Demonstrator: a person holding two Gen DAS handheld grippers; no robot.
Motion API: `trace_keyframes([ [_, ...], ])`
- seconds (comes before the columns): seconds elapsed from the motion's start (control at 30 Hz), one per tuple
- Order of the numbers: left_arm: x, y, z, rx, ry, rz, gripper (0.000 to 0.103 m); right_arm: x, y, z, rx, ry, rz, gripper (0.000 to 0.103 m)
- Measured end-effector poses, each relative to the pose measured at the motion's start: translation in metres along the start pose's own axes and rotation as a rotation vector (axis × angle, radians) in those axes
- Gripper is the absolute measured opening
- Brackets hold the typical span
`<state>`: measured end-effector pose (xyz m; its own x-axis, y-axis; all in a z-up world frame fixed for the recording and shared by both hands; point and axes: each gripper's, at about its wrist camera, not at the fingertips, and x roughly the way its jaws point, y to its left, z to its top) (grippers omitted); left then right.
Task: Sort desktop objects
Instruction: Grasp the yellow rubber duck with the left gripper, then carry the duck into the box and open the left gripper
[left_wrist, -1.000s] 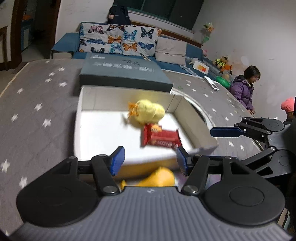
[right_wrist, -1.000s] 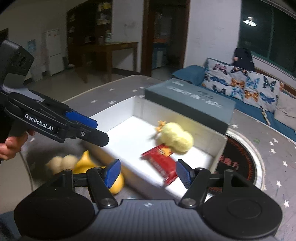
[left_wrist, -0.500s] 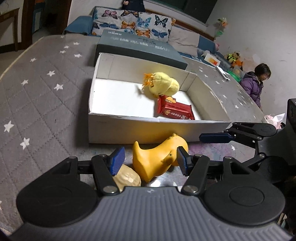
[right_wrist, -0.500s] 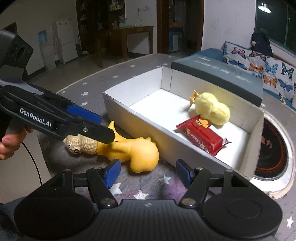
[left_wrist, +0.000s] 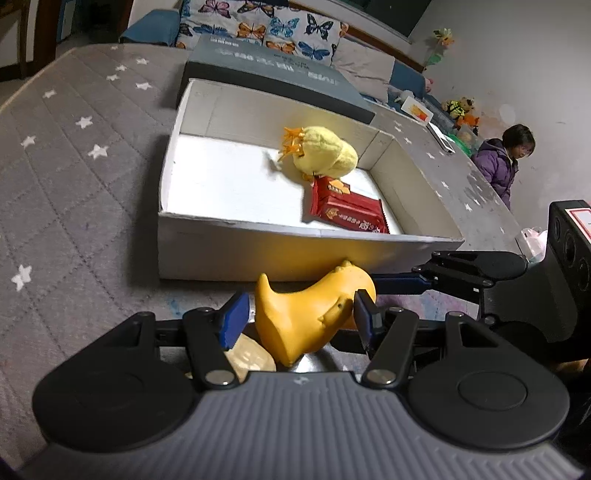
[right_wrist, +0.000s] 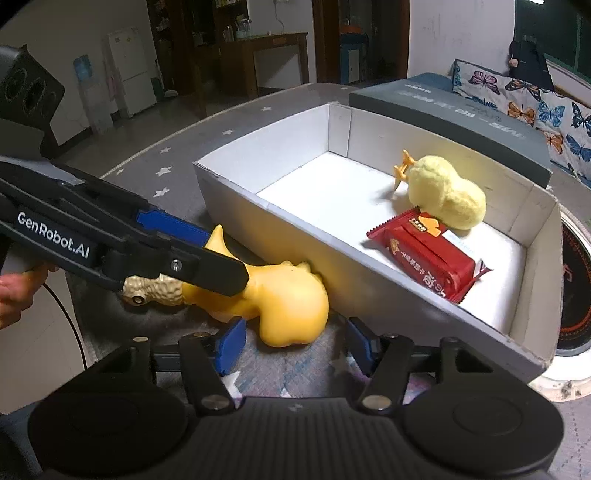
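- Orange-yellow rubbery duck toy (left_wrist: 314, 314) lying on its side on grey star-print table cloth (left_wrist: 74, 184), just outside near wall of white box (left_wrist: 258, 251), touching or almost touching that wall.
- Left gripper (left_wrist: 299, 317) straddling the duck, blue pads apart; right pad looks to be touching the body, left pad close to the tail with a sliver of gap, so not clamped yet.
- Right gripper (right_wrist: 291, 343) apart too, empty, hanging just near of the duck's rounded end.
- Probably light, hollow, squashy; glossy skin likely slippery, so may squirt out if pinched on the round bulge. Best hold judged across the narrower waist between tail and belly, pads flat on both flanks.
- Beige peanut-shaped toy (right_wrist: 155, 290) pressed against the duck's left side; may get dragged or nudged on lift.
- Already in the box: fuzzy yellow plush chick (left_wrist: 325, 153) and red snack packet (left_wrist: 347, 212), touching, toward the right end.
- Grey lid (left_wrist: 273, 81) against the box's far wall.
- Hidden: peanut toy mostly under the left gripper's finger in both views; duck's underside and face unseen; contact on the left pad unclear.
- Person in purple coat (left_wrist: 506, 162) far right, cut off behind the table edge.
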<state>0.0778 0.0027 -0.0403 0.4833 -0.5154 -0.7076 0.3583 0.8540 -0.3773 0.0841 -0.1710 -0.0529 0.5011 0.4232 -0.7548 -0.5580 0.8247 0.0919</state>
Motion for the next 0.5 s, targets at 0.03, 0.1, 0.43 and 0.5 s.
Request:
trace_keyframes([
  [0.03,0.0018,-0.0003,-0.0003,0.002,0.004,-0.001,0.061,0.0008,0.0000,0.0001,0.002,0.002,0.001,0.057],
  [0.1,0.0050,-0.0008,-0.0007,0.003,0.011,-0.002,0.061,0.0023,0.0001,0.0003,0.005,0.005,0.002,0.055],
  [0.43,0.0054,-0.0014,0.0009,0.015,0.011,0.001,0.061,0.0056,0.0022,0.0003,0.018,0.013,0.009,0.039],
  [0.5,0.0031,-0.0020,0.0030,0.017,0.012,0.000,0.061,0.0054,0.0016,0.0001,0.027,0.012,0.009,0.039],
])
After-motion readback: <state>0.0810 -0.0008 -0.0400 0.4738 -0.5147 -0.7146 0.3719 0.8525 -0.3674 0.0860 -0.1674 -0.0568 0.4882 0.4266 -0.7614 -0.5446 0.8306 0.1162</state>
